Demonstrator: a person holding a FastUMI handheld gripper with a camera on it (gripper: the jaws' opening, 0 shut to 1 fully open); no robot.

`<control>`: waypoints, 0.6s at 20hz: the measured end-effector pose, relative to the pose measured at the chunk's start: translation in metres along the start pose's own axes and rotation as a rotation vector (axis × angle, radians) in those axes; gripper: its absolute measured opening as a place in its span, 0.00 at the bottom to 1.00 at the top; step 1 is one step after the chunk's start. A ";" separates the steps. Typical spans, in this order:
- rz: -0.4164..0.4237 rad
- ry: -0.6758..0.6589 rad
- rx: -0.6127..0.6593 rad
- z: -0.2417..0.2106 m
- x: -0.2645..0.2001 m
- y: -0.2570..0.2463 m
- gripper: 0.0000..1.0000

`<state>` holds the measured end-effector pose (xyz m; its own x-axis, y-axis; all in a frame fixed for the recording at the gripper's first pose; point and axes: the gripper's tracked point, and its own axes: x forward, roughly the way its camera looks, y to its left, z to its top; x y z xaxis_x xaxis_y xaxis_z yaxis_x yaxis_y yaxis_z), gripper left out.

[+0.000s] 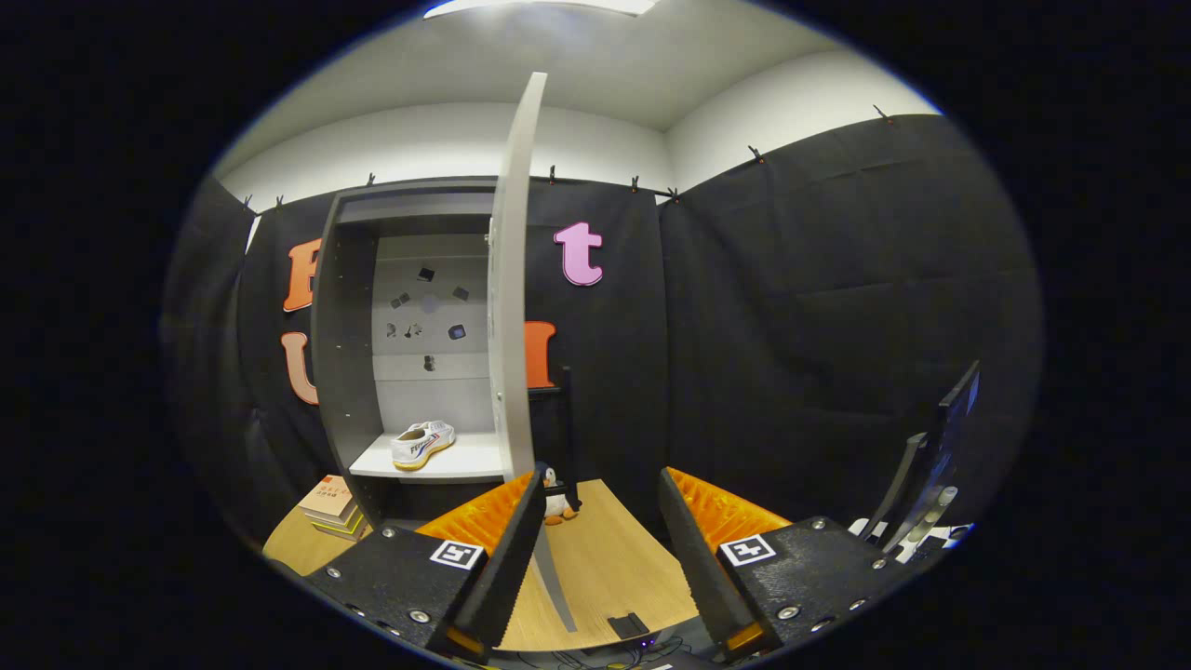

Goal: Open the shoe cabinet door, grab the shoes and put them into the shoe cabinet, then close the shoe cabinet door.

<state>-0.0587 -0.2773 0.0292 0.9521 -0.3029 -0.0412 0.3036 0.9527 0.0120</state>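
The grey shoe cabinet stands open against the booth wall. Its door swings out toward me and shows edge-on. A white sneaker with a yellow sole lies on the cabinet's white shelf, beyond my left finger. My gripper is open with a wide gap. The door's lower edge runs down into that gap, close beside the left finger. The right finger stands well apart from the door. Nothing is held.
A small penguin toy sits on the wooden table just ahead of the fingers, beside the door. Stacked books lie left of the cabinet's base. A dark monitor stands at the right.
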 end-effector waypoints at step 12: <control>0.126 0.013 -0.035 -0.005 0.042 0.016 0.82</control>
<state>-0.0143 -0.2747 0.0223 0.9821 -0.1805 -0.0542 0.1799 0.9835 -0.0170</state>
